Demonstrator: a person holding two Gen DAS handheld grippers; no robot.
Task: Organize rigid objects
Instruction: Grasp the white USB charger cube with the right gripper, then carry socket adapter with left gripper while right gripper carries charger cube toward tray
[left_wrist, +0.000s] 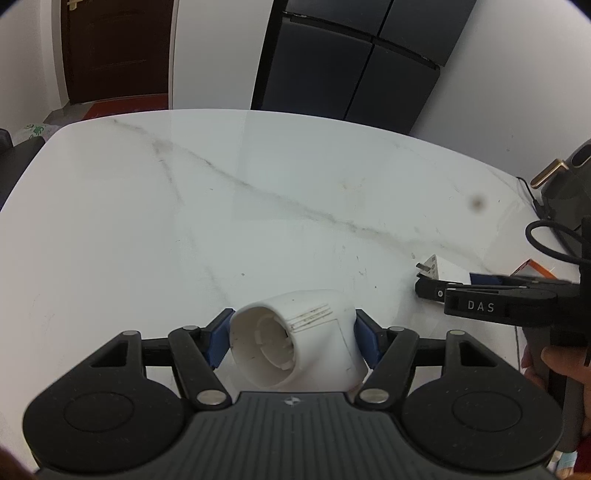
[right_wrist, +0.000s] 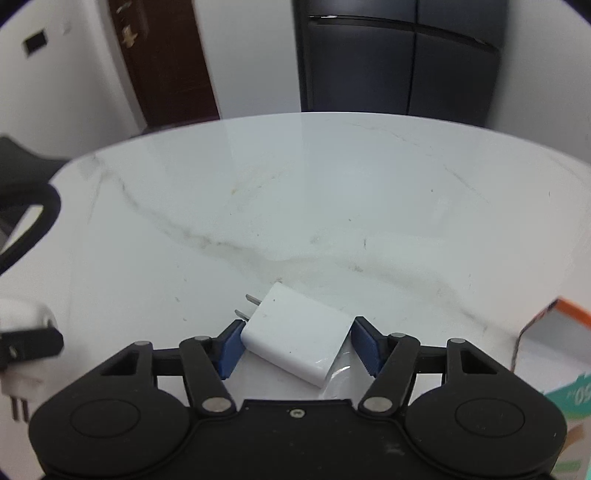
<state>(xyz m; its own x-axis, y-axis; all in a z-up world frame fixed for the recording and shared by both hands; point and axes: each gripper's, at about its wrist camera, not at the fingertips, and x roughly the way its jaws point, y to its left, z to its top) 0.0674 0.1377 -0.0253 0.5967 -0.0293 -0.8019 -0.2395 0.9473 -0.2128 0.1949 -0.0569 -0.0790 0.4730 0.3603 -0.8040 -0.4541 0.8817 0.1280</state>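
Gripping white adapter (left_wrist: 295, 343) and white charger (right_wrist: 295, 336)

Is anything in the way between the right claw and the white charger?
Nothing visible is in the way. The white charger already sits right between the right claw and its blue pads, lying on the marble table with its prongs pointing away to the left.

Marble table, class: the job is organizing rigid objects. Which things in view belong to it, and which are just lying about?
Belonging to the job:
- white socket adapter, between the left tongs
- white charger plug, between the right tongs

Just lying about:
- orange-edged carton
- black cable
- dark fridge
- brown door
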